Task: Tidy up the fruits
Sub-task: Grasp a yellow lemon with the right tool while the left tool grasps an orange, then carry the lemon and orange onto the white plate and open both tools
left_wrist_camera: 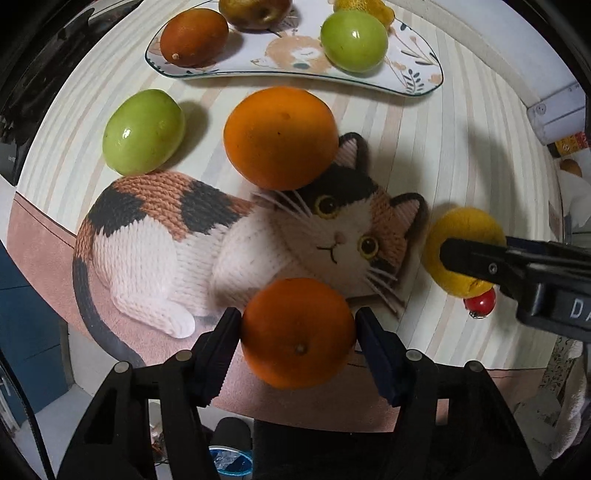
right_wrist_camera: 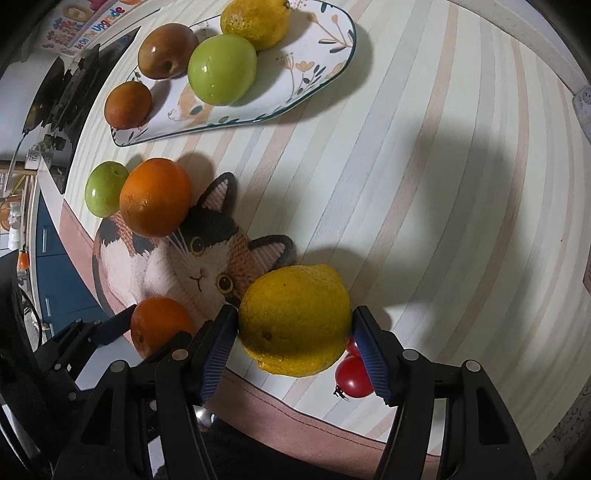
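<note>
On the wall poster (right_wrist_camera: 79,27) only "Upgrade" is reading clearly. The plate (left_wrist_camera: 413,79) is sitting far on the striped table mat (right_wrist_camera: 443,184), with open room to its right. The left gripper (left_wrist_camera: 297,334) is closing on an orange (left_wrist_camera: 297,332) at the near edge — both pads are touching it. The right gripper (right_wrist_camera: 295,328) is clamping a lemon (right_wrist_camera: 295,319), and a red tomato (right_wrist_camera: 352,374) is lying just beside it.

We read "Upgrade" on a colourful poster (right_wrist_camera: 79,27), and white letters "DA" on the right gripper (left_wrist_camera: 465,258) body.
</note>
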`<state>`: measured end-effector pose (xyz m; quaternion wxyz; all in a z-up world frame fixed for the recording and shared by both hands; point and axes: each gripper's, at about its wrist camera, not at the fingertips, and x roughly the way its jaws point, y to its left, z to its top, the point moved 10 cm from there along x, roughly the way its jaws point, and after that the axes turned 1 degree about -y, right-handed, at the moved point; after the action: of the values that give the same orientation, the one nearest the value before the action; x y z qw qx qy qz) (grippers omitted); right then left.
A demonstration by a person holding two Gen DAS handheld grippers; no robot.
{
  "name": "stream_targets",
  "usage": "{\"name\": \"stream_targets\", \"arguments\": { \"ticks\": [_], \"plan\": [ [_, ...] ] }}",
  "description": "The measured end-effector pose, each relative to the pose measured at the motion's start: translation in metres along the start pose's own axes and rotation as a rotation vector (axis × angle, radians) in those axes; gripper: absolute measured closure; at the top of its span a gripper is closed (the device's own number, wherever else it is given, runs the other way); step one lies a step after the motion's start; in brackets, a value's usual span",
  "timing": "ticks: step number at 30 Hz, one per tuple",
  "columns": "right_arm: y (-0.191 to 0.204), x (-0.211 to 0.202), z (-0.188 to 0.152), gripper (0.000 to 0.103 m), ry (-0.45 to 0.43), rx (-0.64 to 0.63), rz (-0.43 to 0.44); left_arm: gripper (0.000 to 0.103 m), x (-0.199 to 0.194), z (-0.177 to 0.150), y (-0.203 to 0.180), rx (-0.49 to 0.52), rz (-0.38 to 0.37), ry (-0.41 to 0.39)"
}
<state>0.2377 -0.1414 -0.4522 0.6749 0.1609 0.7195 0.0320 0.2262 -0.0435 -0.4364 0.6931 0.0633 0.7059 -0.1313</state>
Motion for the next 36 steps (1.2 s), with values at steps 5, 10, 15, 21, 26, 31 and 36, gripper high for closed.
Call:
{"name": "stream_targets", "arguments": {
  "ticks": [5,10,15,21,26,31,36],
  "plan": [
    [-0.003,-0.003,0.0,0.036,0.012,-0.007,0.008,0.042,-0.003,0.001,0.01,-0.034,0.007,-0.015],
    [0.002,0.001,-0.001,0.036,0.046,-0.048,-0.025,0.042,-0.006,0.003,0.019,-0.036,0.014,-0.023],
    [0.009,0.012,-0.004,0.035,0.099,-0.085,-0.031,0.042,-0.014,0.015,0.019,-0.036,0.016,-0.037],
    [0.014,0.012,-0.003,0.036,0.097,-0.133,-0.063,0.043,-0.036,0.032,0.02,-0.035,0.0,-0.06],
    [0.011,-0.007,0.009,0.036,0.053,-0.088,-0.009,0.043,-0.079,0.052,0.025,-0.053,-0.062,-0.105],
    [0.009,-0.058,0.055,0.036,-0.077,-0.051,0.034,0.043,-0.132,0.095,0.034,-0.029,-0.063,-0.206],
    [0.005,-0.083,0.116,0.036,-0.16,-0.03,0.001,0.043,-0.155,0.158,0.056,-0.016,0.005,-0.283]
  ]
}}
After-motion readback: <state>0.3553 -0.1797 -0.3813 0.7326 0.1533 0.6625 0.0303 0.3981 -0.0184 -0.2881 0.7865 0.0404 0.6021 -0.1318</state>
